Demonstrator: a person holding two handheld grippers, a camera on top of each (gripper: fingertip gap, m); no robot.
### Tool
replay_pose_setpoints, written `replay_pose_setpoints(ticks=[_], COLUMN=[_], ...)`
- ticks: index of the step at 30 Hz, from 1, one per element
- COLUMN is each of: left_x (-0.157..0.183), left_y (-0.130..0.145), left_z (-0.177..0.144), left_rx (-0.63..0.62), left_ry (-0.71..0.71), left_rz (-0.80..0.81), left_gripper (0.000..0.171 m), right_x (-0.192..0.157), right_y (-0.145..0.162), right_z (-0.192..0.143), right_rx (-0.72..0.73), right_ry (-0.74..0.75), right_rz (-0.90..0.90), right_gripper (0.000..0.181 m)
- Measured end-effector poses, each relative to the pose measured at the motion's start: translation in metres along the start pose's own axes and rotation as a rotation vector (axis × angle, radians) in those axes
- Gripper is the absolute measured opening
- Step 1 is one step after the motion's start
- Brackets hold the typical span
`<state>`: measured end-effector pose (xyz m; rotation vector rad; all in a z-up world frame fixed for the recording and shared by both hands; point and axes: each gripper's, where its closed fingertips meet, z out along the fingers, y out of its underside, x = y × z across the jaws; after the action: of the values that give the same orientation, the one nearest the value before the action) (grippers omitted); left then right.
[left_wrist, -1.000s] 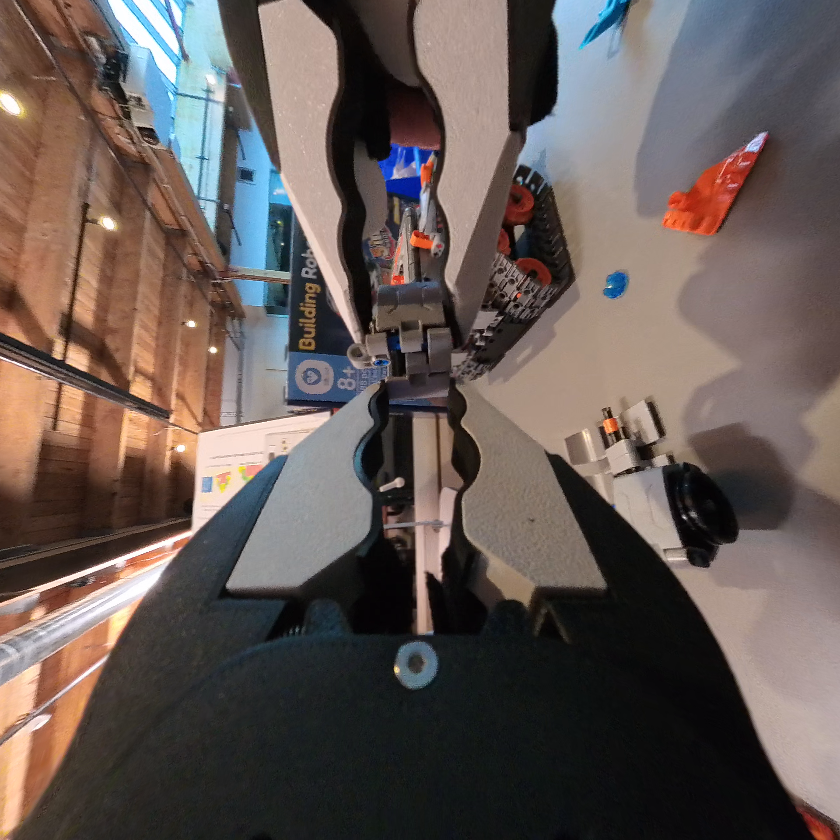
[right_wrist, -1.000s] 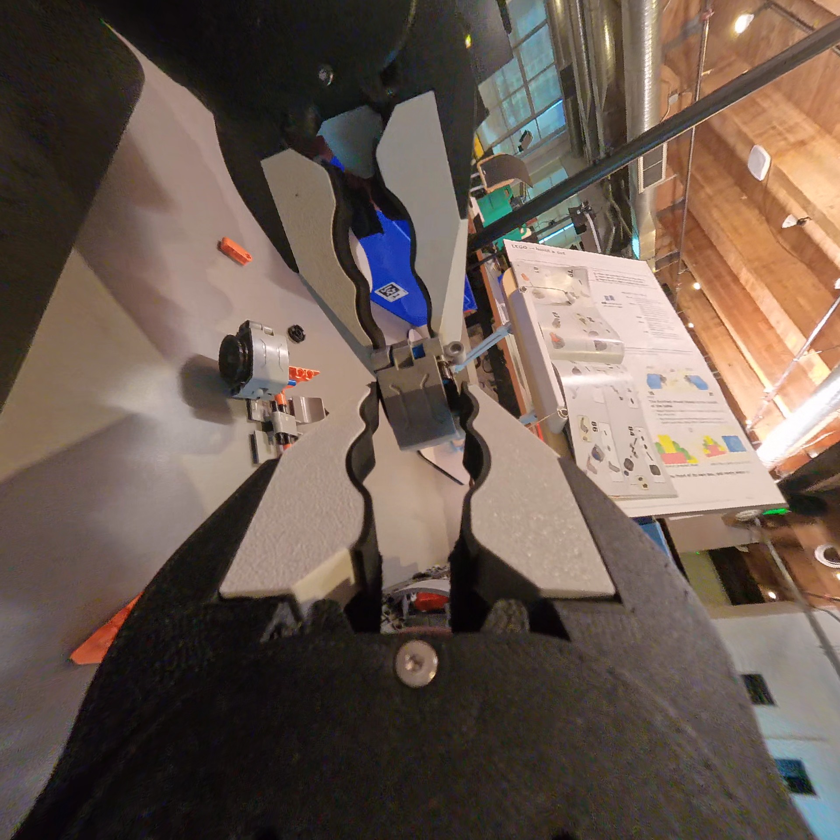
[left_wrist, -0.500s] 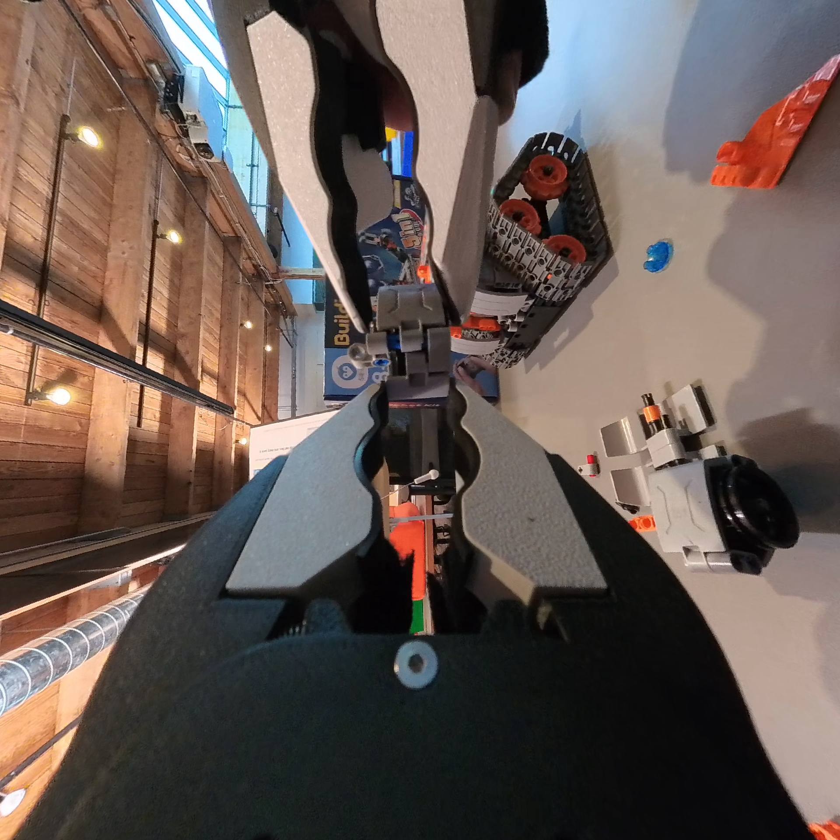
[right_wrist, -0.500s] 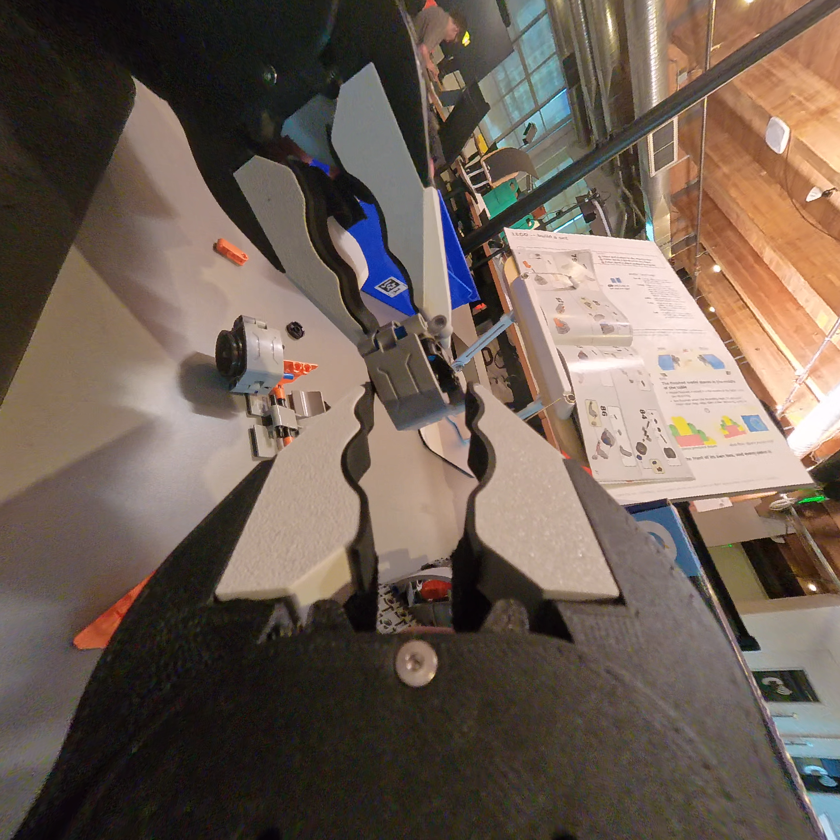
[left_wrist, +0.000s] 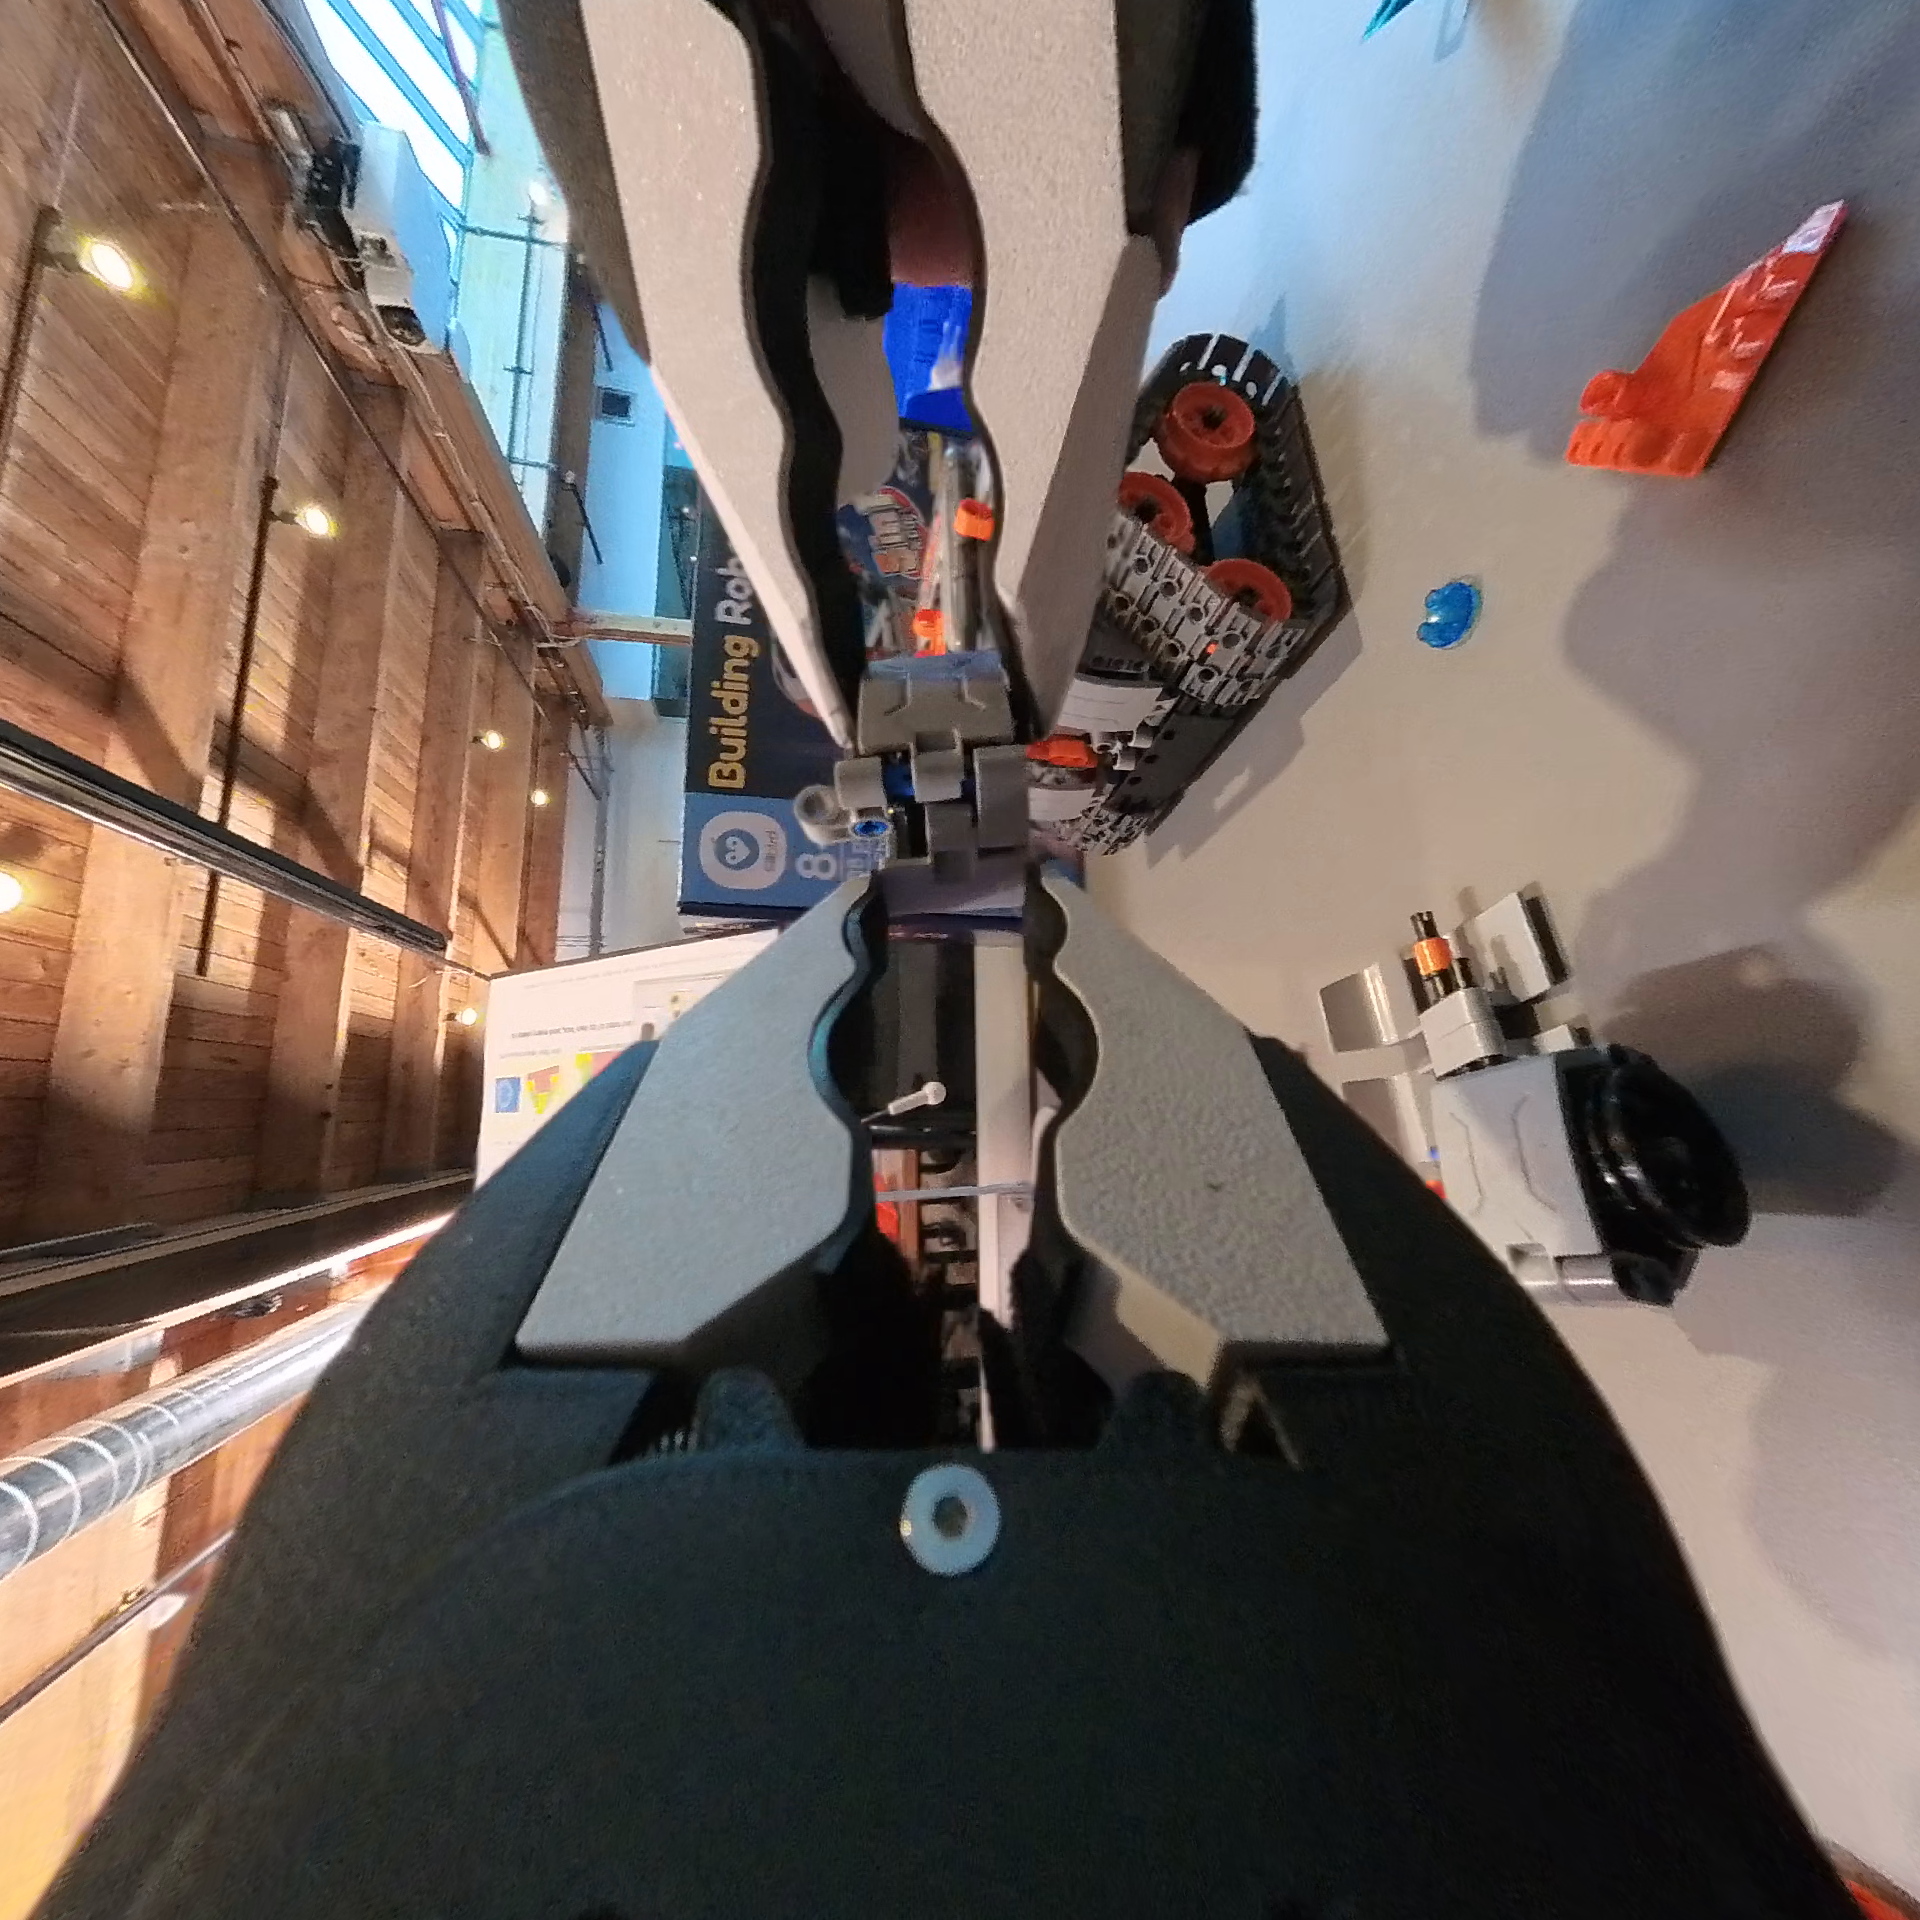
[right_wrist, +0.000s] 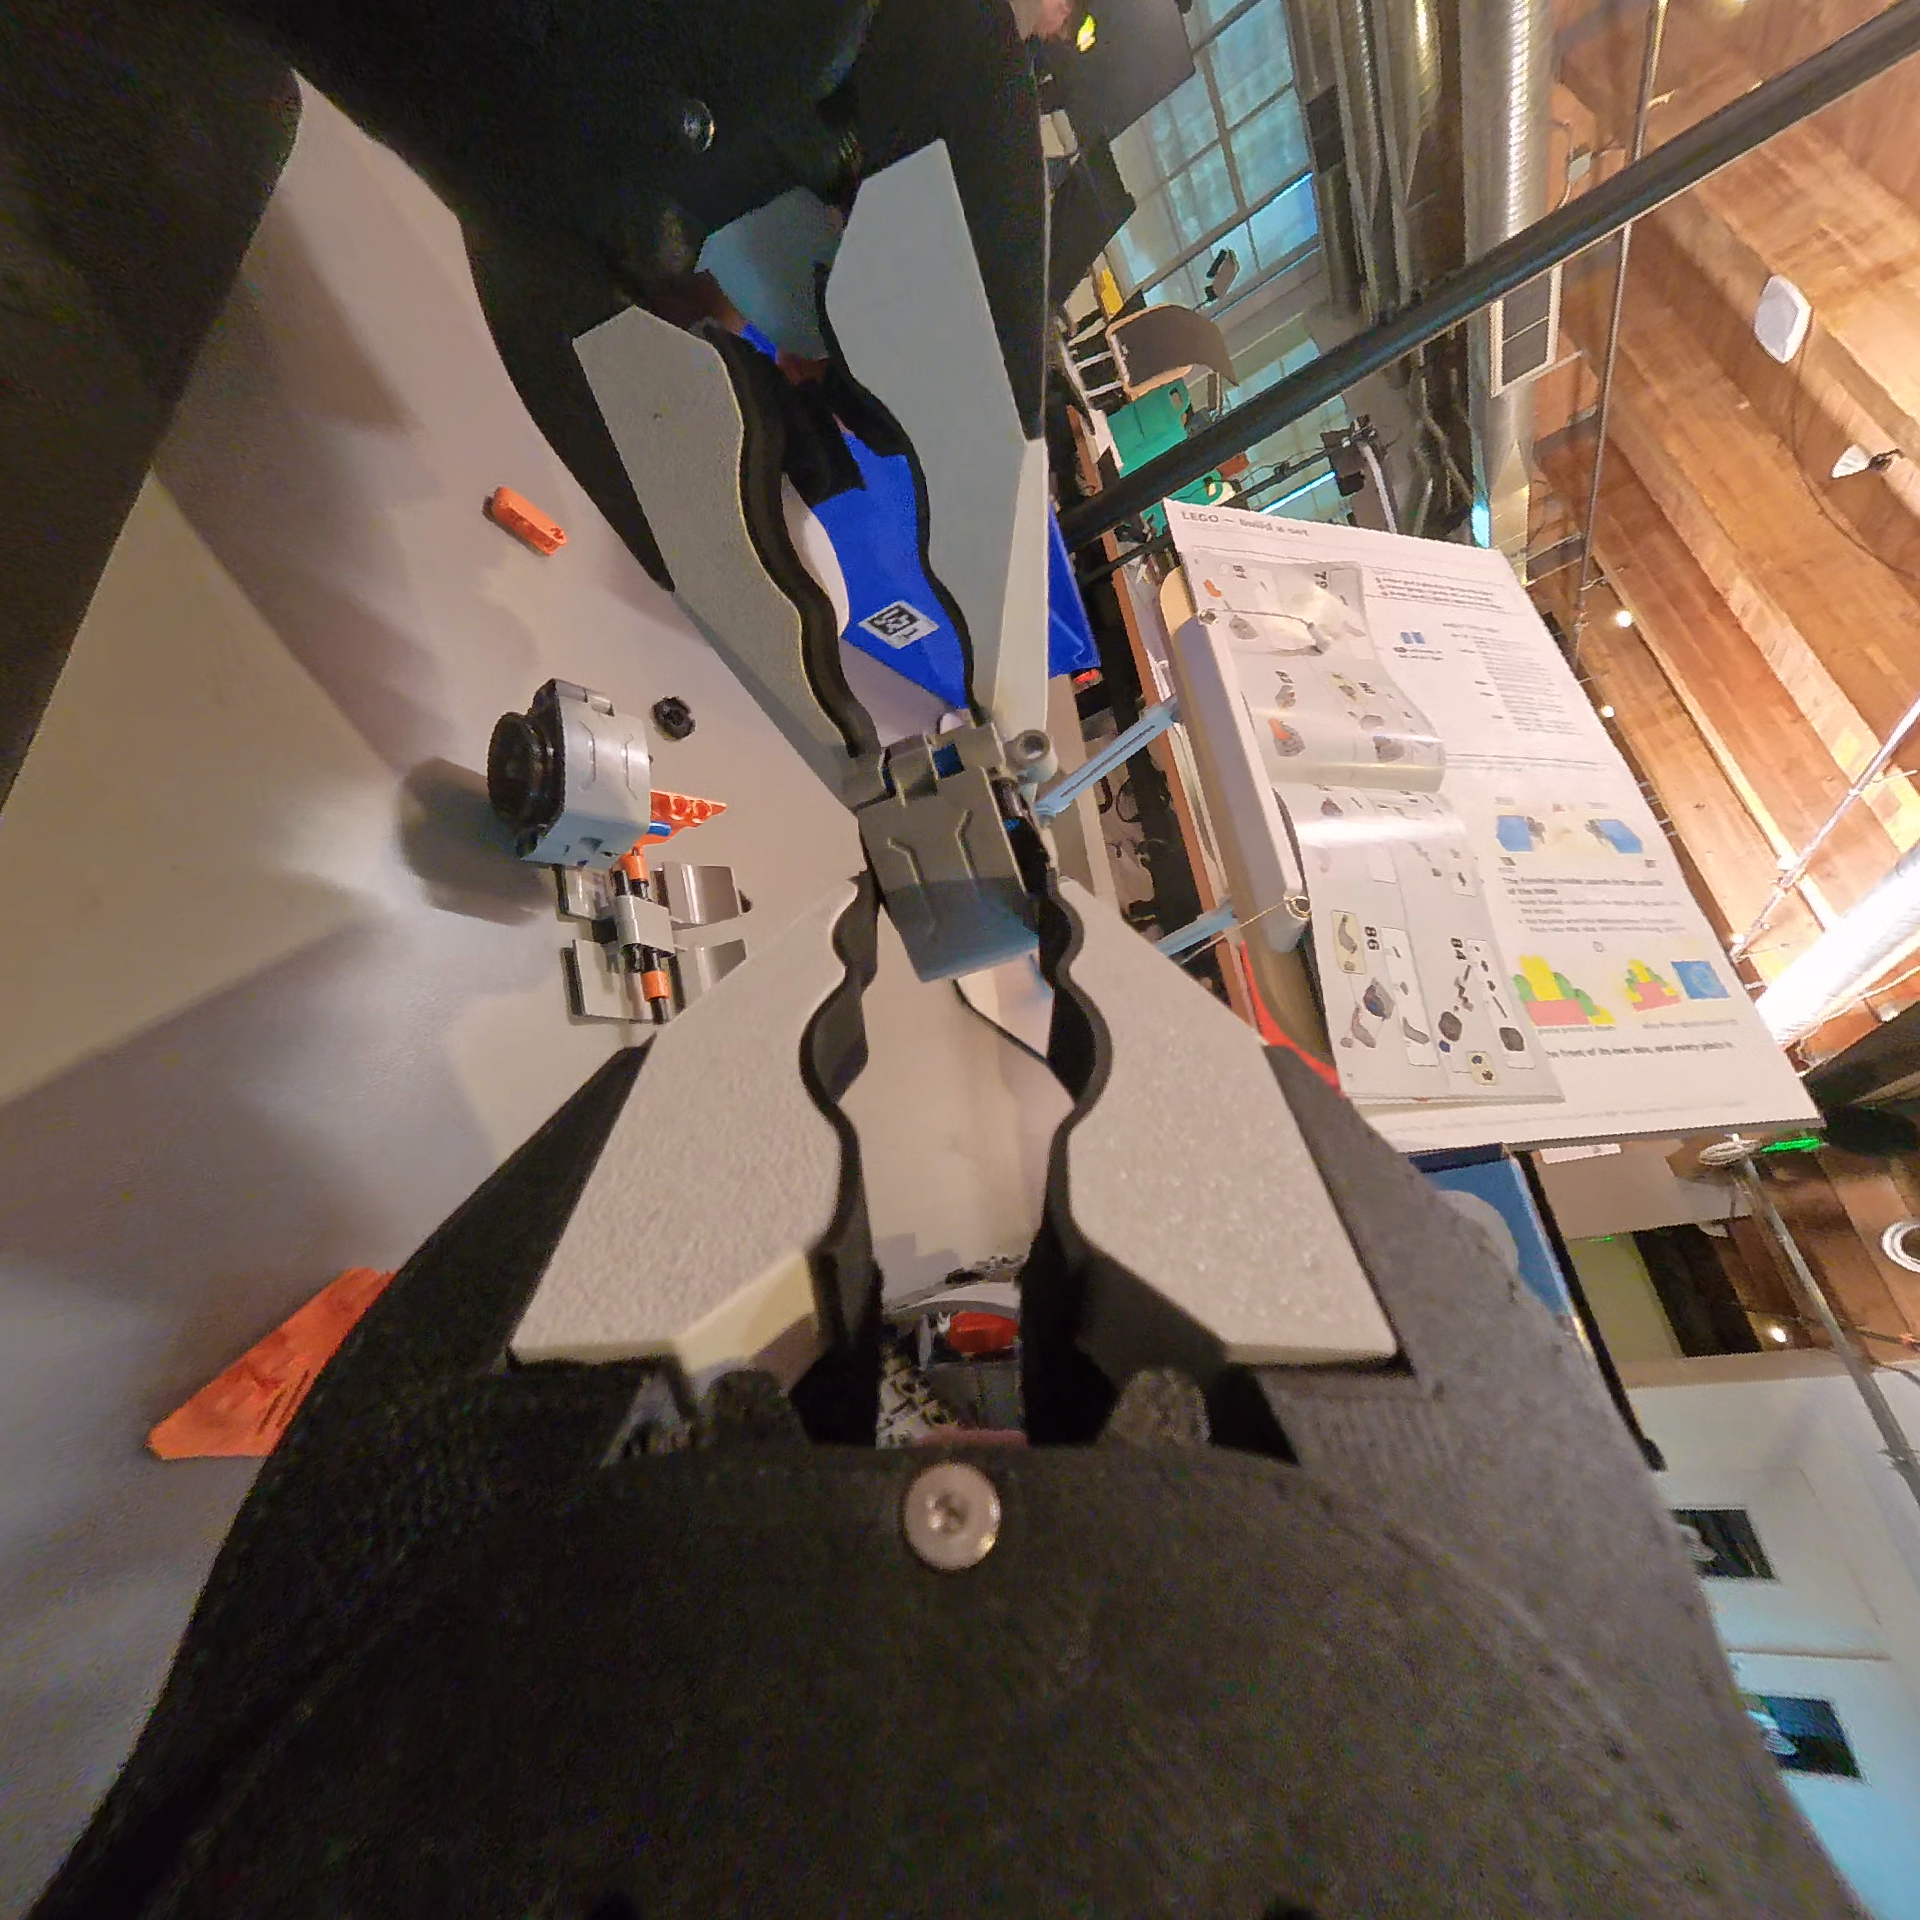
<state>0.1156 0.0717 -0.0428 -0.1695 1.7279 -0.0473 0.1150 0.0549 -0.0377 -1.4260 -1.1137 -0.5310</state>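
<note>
**Both tools pinch one grey brick assembly, held off the table**

Left view: left tool (left_wrist: 951, 883) at frame centre, tips pressed onto the near end of a small grey assembly (left_wrist: 935, 769). Right tool (left_wrist: 925, 665) comes in from the top of the frame and clamps the far end. Tips of the two tools sit nearly nose to nose, assembly between them.

Right view: same grip from the other side. Right tool (right_wrist: 951, 914) pinches the grey panel end of the assembly (right_wrist: 951, 862); left tool (right_wrist: 935, 727) grips the end with the small grey connector and a blue pin showing.

Progress, as a judgement: the assembly is partly built, several grey parts already joined, and it is clear of the table (left_wrist: 1558, 779). Cannot tell whether the two halves are fully seated; the joint is hidden by the tool tips.

Loose on the table:
- tracked unit (left_wrist: 1216, 582) with orange wheels, upper right of centre in left view
- grey motor block (right_wrist: 571, 774) with black round end, mid left in right view
- orange panel (left_wrist: 1704, 364), upper right in left view
- small blue piece (left_wrist: 1449, 613)
- small orange brick (right_wrist: 525, 520), upper left in right view

Instruction board (right_wrist: 1455, 831) stands mid right in right view.
</note>
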Motion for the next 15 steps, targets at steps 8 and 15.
replay_pose_setpoints(ticks=[8,15], left_x=[0.016,0.064], left_y=[0.002,0.029], left_z=[-0.009,-0.043], left_rx=[0.045,-0.098], left_ry=[0.225,0.62], left_rz=[-0.239,-0.579], left_gripper=[0.038,0.057], right_x=[-0.004,-0.019], right_y=[0.013,0.028], right_z=[0.003,0.01], right_rx=[-0.019,-0.075], right_ry=[-0.064,-0.146], right_rz=[0.093,0.105], right_gripper=[0.027,0.026])
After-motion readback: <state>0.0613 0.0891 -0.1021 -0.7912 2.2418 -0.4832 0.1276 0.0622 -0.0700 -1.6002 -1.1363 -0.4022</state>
